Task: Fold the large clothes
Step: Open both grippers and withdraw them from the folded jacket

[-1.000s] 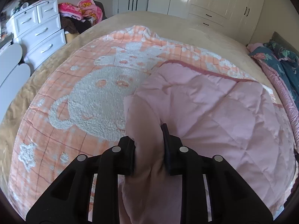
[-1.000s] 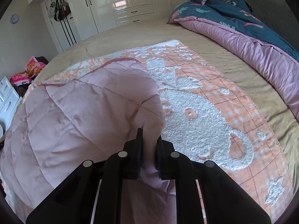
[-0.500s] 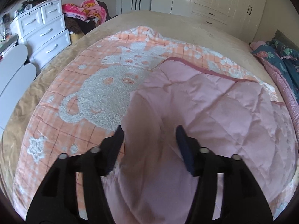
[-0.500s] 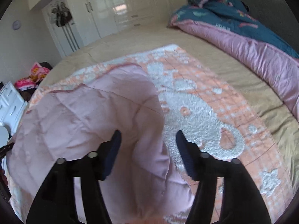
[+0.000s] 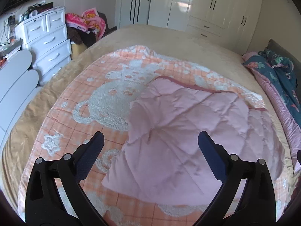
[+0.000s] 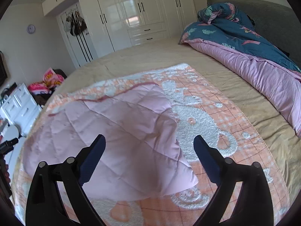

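Note:
A pink quilted garment [image 5: 188,131] lies folded over on an orange and white bear-pattern blanket [image 5: 105,101] spread on the bed. It also shows in the right wrist view [image 6: 120,135], on the same blanket [image 6: 205,124]. My left gripper [image 5: 150,141] is open and empty, held above the garment's near left corner. My right gripper [image 6: 149,143] is open and empty, held above the garment's near right corner. Neither touches the cloth.
A tan bedspread [image 5: 169,41] covers the bed. A rolled pink and teal duvet [image 6: 254,56] lies along the headboard side. A white drawer unit [image 5: 49,45] and a pile of clothes [image 5: 88,22] stand beside the bed. White wardrobes [image 6: 135,15] line the far wall.
Both grippers were shut on the pink garment's corners a second ago. They opened, let the cloth drop flat on the blanket, and pulled back and up.

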Tool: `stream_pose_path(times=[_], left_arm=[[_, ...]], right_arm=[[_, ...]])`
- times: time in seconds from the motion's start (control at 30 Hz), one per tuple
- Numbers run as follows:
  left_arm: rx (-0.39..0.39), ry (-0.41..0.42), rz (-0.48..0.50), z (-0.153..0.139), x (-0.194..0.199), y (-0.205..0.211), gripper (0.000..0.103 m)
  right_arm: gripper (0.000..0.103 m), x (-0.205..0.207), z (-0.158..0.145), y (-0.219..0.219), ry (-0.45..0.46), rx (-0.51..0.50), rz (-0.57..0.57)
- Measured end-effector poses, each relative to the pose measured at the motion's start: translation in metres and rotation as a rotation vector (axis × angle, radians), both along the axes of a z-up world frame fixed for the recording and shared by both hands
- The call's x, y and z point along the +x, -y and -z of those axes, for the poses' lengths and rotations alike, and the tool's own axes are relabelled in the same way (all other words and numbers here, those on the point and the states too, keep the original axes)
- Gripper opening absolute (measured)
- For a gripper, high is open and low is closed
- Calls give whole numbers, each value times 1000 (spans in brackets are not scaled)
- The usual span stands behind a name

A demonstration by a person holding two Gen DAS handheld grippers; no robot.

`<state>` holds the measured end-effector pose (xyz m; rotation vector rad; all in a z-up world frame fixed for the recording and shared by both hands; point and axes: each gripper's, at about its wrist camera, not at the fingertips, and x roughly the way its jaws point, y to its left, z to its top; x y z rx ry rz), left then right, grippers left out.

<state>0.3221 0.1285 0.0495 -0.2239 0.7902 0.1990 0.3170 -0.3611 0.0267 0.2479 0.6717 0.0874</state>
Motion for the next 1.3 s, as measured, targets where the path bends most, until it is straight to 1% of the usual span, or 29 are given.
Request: stream_pose_path(times=[0.13,0.2,0.47,0.57,0.77,0.97,1.1,1.2,1.3], left_arm=[[7,30,18,-13,-18,10,94],[3,40,22,-17,-26,13,94],[-1,59,54,-25,-59,29,94],[-2,61,63,-26,-70,36,94],[14,79,73,-28,-96,47,94],[8,86,85,-25,-117,56,94],[3,77,85,-18,-126,58,94],[-16,64,81,-11,-130,57,94],[-14,49,74,-4,-133,57,94]], right_arm=[[99,-15,-15,3,27,49,-11],[99,-24,-24,4,46,57,-14],[99,-65,-50,-6,130,-48,-32],[99,-78,-53,-7,138,-49,-51],[99,-103,-55,-9,149,-28,-57],[99,-118,-49,-6,142,-11,-39],[99,-126,-43,-6,132,-7,-26],[99,-132,-36,-6,120,5,-22],[99,-134,-28,-6,106,12,-16]])
